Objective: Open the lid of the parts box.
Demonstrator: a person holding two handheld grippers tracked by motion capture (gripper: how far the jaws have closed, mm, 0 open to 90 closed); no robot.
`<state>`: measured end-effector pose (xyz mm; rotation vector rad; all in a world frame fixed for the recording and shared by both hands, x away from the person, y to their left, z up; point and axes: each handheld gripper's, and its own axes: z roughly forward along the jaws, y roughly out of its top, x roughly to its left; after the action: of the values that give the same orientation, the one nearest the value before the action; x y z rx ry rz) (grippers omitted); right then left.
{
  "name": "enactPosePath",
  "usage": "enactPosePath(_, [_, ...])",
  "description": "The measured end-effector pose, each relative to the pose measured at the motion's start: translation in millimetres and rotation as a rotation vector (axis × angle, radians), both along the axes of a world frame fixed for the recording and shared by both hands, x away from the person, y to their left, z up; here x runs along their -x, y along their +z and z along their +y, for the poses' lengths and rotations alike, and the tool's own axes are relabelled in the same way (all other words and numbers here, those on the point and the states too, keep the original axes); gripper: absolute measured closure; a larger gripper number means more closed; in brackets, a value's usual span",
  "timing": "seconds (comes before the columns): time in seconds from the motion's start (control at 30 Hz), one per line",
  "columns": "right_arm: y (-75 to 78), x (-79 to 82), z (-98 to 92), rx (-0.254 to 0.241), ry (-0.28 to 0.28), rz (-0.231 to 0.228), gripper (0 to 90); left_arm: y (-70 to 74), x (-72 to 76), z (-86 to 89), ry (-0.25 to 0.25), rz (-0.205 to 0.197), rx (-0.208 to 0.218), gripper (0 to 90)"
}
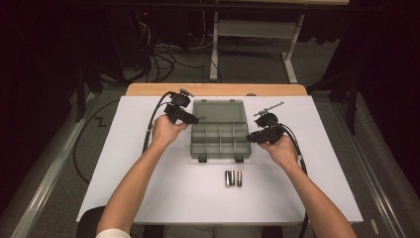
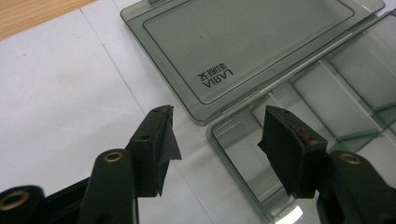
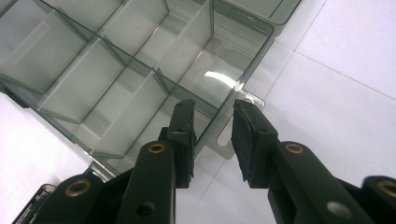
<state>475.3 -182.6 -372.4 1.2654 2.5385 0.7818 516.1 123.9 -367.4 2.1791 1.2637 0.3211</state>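
Smoky plastic box [image 1: 220,130] lid already open; L gripper [image 2: 217,128] & R gripper [image 3: 213,122] jaws apart, empty; batteries [image 1: 234,178] not yet loaded

Glossy smoky clear plastic box [image 1: 220,130] on a matt white table [image 1: 148,183].

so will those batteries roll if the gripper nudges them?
Likely yes: the batteries are smooth cylinders lying on their sides on the flat white table, so a sideways push should roll them. Their shiny casings may slip between jaws. Probably dense for their size.
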Motion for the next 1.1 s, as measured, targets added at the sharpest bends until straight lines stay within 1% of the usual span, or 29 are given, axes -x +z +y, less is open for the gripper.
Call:
enactPosePath(0.17, [1.1,4.6,-3.7,-0.027,-0.005,-0.019,69.7,1.1,8.3,0.5,-0.016,-0.012,0.006,42.8])
enactPosePath(0.37, [0.2,7.7,-8.5,-0.044,-0.007,-0.017,67.9,1.6,16.4,1.9,-0.021,-0.022,0.026,42.7])
enactPosePath(0.5, [3.1,9.9,-10.6,-0.065,-0.013,-0.029,67.0,1.8,22.0,2.6,-0.027,-0.025,0.023,41.7])
enactPosePath(0.6, [3.9,12.0,-12.0,-0.077,-0.008,-0.043,66.2,3.4,26.6,3.7,-0.015,-0.049,0.026,39.6])
enactPosePath(0.67, [3.5,12.8,-13.1,-0.080,-0.015,-0.045,65.8,4.3,29.0,5.1,-0.009,-0.060,0.039,39.3])
enactPosePath(0.73, [3.2,13.1,-14.7,-0.082,-0.021,-0.051,65.1,5.2,31.6,6.8,-0.007,-0.070,0.038,39.1])
enactPosePath(0.83, [3.6,15.3,-17.0,-0.095,-0.024,-0.068,64.2,5.9,36.0,9.7,-0.008,-0.076,0.046,38.5])
enactPosePath(0.9, [3.3,17.3,-18.2,-0.099,-0.025,-0.073,63.2,6.2,39.1,11.3,-0.012,-0.077,0.044,38.3])
enactPosePath(1.0, [2.7,19.3,-20.5,-0.105,-0.023,-0.084,61.1,6.7,44.5,13.6,-0.015,-0.090,0.047,38.1])
enactPosePath(1.1, [4.0,22.4,-23.3,-0.122,-0.031,-0.101,60.1,7.0,48.7,15.6,-0.015,-0.098,0.062,38.0])
